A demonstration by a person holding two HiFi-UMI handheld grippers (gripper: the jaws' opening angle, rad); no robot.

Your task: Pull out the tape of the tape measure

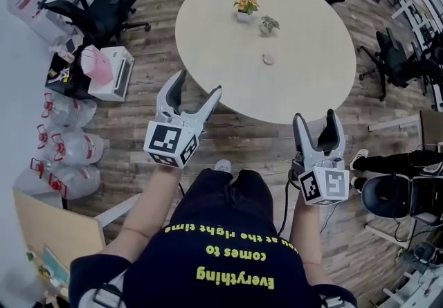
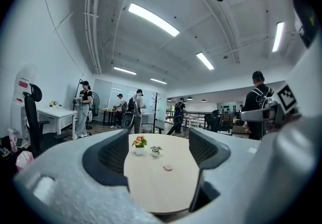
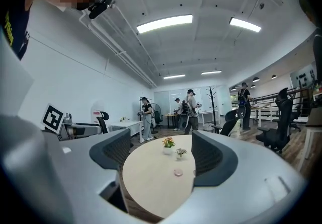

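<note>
A small round pinkish tape measure (image 1: 268, 59) lies on the round beige table (image 1: 221, 64), right of its middle. It also shows as a small disc, the tape measure (image 2: 168, 167), between the jaws in the left gripper view, and as the tape measure (image 3: 178, 172) in the right gripper view. My left gripper (image 1: 199, 84) is open and empty, held level at the table's near edge. My right gripper (image 1: 314, 116) is open and empty too, a little short of that edge. Both point toward the table, well apart from the tape measure.
A potted flower (image 1: 246, 5) and a small green plant (image 1: 269, 24) stand on the table beyond the tape measure. Office chairs (image 1: 104, 12) ring the table. A white machine (image 1: 114, 73) and tied plastic bags (image 1: 69, 147) sit on the floor at left. People stand far back (image 2: 83, 107).
</note>
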